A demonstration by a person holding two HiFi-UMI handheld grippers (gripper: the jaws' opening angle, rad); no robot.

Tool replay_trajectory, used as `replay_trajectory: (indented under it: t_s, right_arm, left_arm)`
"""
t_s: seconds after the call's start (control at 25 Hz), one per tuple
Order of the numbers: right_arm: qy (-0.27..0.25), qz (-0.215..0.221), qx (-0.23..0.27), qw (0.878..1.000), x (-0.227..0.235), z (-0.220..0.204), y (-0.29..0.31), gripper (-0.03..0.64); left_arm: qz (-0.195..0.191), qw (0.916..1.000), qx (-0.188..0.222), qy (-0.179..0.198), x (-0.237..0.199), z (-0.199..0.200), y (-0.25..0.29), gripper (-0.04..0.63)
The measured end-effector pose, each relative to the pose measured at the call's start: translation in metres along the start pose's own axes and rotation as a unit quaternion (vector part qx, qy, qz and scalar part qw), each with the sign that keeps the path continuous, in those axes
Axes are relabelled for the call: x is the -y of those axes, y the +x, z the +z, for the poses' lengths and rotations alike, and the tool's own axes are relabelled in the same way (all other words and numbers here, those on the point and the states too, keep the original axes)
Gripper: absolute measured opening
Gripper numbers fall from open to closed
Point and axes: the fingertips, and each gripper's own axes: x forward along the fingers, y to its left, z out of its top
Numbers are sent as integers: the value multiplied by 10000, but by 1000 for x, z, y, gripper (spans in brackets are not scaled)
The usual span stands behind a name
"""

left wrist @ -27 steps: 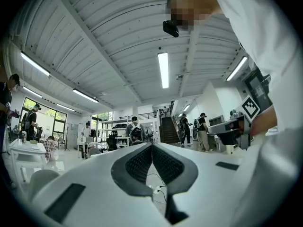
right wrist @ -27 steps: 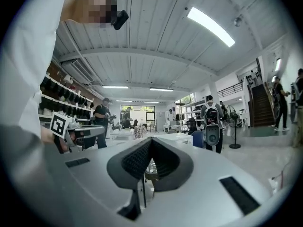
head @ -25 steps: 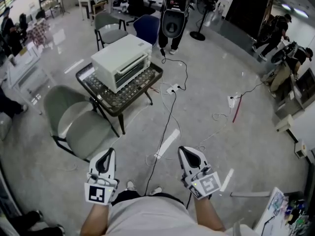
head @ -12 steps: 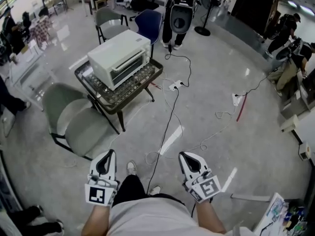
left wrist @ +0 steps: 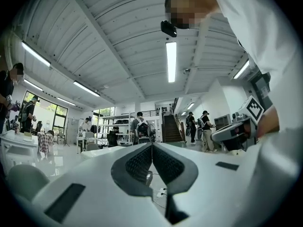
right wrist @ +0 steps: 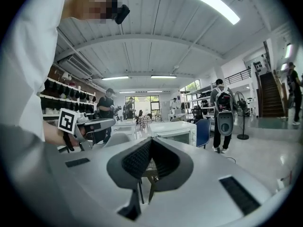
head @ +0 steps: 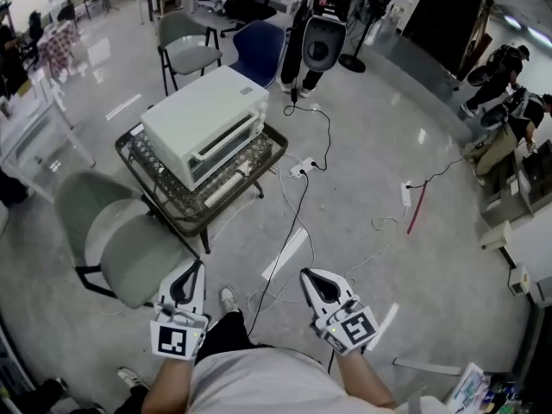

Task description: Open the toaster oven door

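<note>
A white toaster oven [head: 204,125] stands on a small low table [head: 267,151], well ahead of me and to the left, with its door shut. In the right gripper view the toaster oven [right wrist: 178,132] shows far off beyond the jaws. My left gripper [head: 190,273] and right gripper [head: 310,278] hang low in front of my body over the floor, far from the oven. Both are shut with nothing between their fingers. In their own views the left gripper [left wrist: 152,145] and right gripper [right wrist: 151,140] have their tips pressed together.
A grey-green chair [head: 121,241] stands left of the table, another grey chair [head: 186,46] and a blue chair [head: 261,53] behind it. Black and white cables [head: 297,198] and a power strip [head: 301,166] lie on the floor. People stand about the room's edges.
The table and oven have grown larger and slid left and down in the head view as I walk closer. Both grippers stay shut and held low.
</note>
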Motion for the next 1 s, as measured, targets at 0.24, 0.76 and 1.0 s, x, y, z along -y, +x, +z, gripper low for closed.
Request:
replay_trajectory:
  t_s: [0.24, 0.76, 1.0]
  right_arm:
    - [-202, 46, 50, 9998, 24, 45, 99, 21]
    - [-241, 659, 75, 9975, 61, 55, 191, 21]
    - [-577, 1134, 81, 9918, 107, 64, 215, 21]
  left_arm:
    - [-74, 9999, 80, -91, -76, 3, 63, 21]
    - [-21, 9997, 30, -229, -95, -6, 132, 21]
    - [306, 9994, -22, -163, -85, -7, 181, 21]
